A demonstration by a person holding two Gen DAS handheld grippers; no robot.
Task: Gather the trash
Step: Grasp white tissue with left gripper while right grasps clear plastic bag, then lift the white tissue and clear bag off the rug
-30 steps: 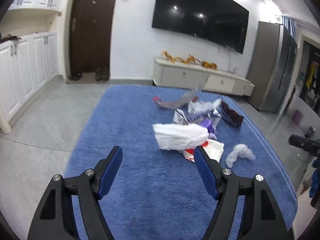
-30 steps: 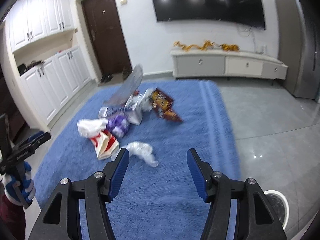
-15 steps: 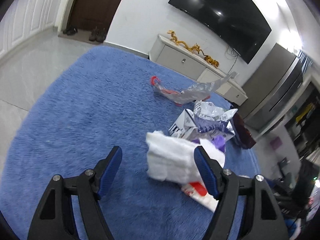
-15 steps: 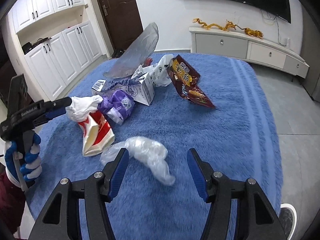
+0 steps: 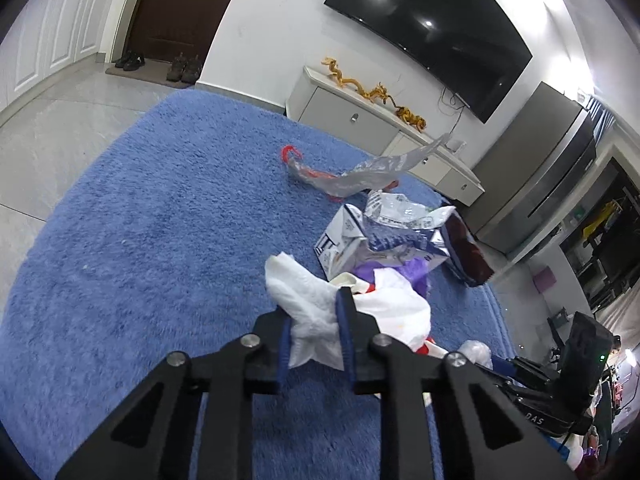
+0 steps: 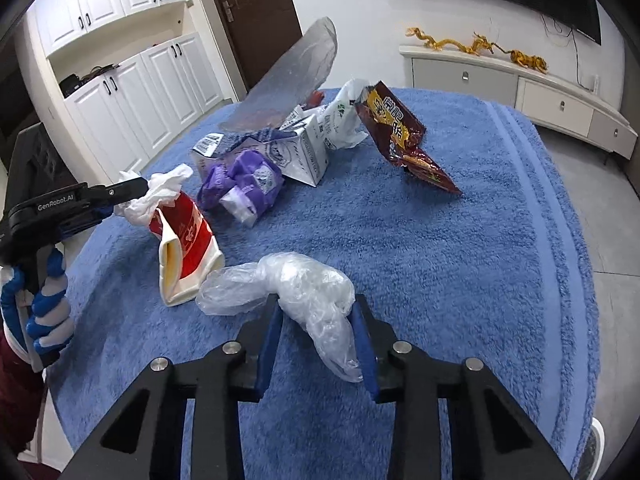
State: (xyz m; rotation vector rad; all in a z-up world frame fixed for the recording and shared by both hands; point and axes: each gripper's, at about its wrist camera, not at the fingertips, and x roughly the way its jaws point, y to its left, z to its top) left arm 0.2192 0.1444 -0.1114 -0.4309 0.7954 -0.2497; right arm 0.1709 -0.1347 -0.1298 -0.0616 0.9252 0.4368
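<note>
Both grabs were caught mid-squeeze on the blue rug [image 6: 440, 240]. The left gripper [image 5: 316, 334] had just been closing and was seen clenched on the white paper towel [image 5: 308, 300], pads pressed into the wad from both sides; the towel sat at the near end of the trash pile, draped over the red-and-cream carton [image 6: 186, 248]. The right gripper [image 6: 318, 344] had also just been closing; the crumpled clear plastic bag [image 6: 304, 284] was pinched between its pads, lying on the rug just beside the carton, toward the camera. The rest of the pile was left untouched beyond the carton: a purple wrapper [image 6: 244, 180] touching a white milk carton [image 6: 304, 152], a dark red snack bag [image 6: 396, 132] further along, and a clear plastic sheet [image 6: 292, 76] sticking up behind. Towel and bag were judged very light, soft and fully crushable, nothing fragile. The film was judged slippery and springy, so it is best taken at the bunched middle, not the loose tail, which could slide out. The towel grips well by friction but may tear or shed if taken by a thin corner; a hold on the thick wad is preferred. Little force is needed for either lift.
</note>
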